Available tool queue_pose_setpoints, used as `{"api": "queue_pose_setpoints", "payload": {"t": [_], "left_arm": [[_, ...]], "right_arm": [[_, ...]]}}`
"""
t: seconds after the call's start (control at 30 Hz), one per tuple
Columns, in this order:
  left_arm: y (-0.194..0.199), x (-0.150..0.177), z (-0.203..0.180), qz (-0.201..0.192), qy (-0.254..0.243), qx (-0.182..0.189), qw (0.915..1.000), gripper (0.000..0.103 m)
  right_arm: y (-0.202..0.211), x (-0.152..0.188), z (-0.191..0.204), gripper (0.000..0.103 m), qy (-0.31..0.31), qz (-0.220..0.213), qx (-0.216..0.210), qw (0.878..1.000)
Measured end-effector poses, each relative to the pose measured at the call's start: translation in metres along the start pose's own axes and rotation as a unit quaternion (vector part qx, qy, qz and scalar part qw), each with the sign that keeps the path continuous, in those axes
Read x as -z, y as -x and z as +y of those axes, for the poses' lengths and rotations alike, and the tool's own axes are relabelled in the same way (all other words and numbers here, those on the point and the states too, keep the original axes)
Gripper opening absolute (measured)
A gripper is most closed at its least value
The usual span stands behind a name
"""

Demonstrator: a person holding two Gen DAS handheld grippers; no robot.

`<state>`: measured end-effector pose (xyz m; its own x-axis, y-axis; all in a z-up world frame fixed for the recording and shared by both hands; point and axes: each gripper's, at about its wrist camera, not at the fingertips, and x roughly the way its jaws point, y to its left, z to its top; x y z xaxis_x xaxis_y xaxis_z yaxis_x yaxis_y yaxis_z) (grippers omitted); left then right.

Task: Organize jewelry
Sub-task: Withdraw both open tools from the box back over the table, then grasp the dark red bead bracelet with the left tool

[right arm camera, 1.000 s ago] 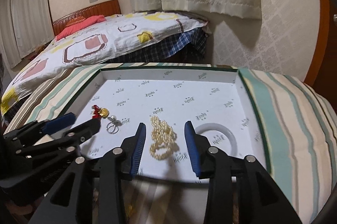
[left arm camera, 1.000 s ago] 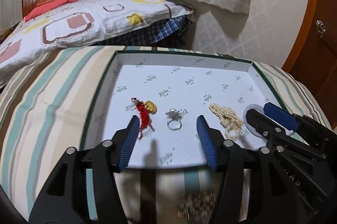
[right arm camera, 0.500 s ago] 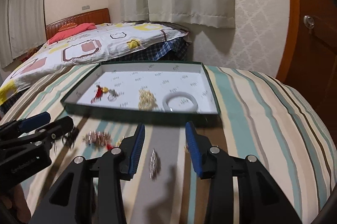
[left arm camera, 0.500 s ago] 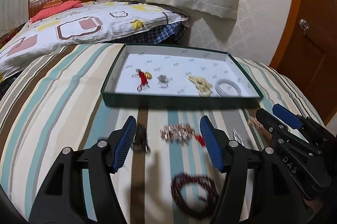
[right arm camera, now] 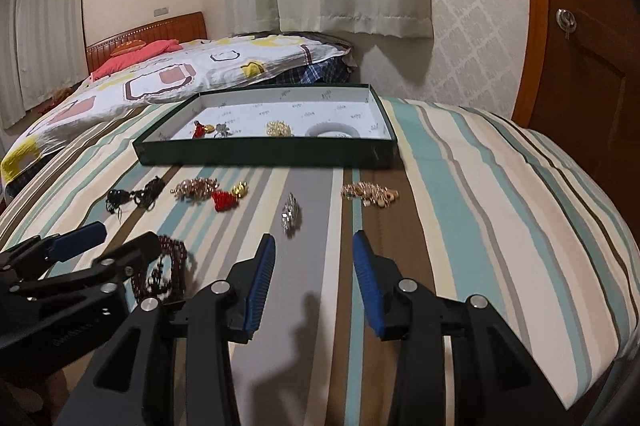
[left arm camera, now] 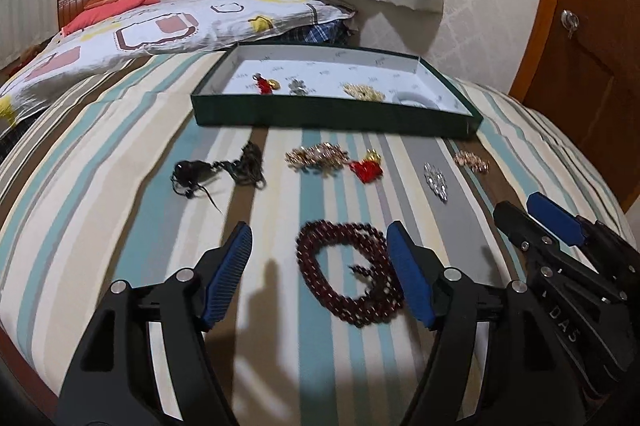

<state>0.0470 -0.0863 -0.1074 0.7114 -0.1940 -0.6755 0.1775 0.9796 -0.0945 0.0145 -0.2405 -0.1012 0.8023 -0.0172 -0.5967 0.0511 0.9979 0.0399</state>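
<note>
A dark red bead bracelet (left arm camera: 340, 266) lies on the striped bedcover, between and below the fingers of my left gripper (left arm camera: 319, 232). Those jaws are opening and the pads do not touch the beads. My right gripper (right arm camera: 313, 238) hovers open over bare cover, nothing between its fingers, just short of a silver brooch (right arm camera: 291, 214). Further off lie a black cord piece (left arm camera: 216, 171), a gold chain (left arm camera: 316, 157), a red tassel charm (left arm camera: 366, 167) and a rose-gold chain (right arm camera: 370, 193). The green tray (left arm camera: 332, 113) behind them holds several pieces.
Inside the tray are a red tassel charm (left arm camera: 266, 83), a ring (left arm camera: 298, 87), a pearl strand (left arm camera: 362, 91) and a white bangle (left arm camera: 412, 99). A patterned quilt (right arm camera: 160, 81) lies behind the tray, and a wooden door (right arm camera: 588, 45) stands at the right.
Both grippers have pulled back from above the tray to over the striped cover, so the loose jewelry in front of the tray came into view. The left jaws have spread wider.
</note>
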Motion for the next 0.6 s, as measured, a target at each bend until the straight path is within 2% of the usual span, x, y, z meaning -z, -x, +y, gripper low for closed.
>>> {"api": "queue_pose_setpoints", "payload": {"t": [0.2,0.3,0.47,0.6], "left_arm": [[-0.008,0.008,-0.007,0.014,-0.009,-0.007,0.9998,0.07],[-0.011,0.008,-0.008,0.017,-0.012,-0.013,0.9997,0.076],[-0.019,0.01,-0.008,0.031,-0.012,-0.014,0.9993,0.077],[-0.017,0.009,-0.01,0.025,-0.014,-0.012,0.9995,0.077]], "right_arm": [[0.003,0.01,-0.007,0.041,-0.011,0.002,0.001,1.0],[0.003,0.011,-0.008,0.041,-0.016,0.003,-0.002,1.0],[0.003,0.012,-0.008,0.041,-0.016,0.003,-0.003,1.0],[0.003,0.012,-0.008,0.041,-0.019,0.002,-0.003,1.0]]}}
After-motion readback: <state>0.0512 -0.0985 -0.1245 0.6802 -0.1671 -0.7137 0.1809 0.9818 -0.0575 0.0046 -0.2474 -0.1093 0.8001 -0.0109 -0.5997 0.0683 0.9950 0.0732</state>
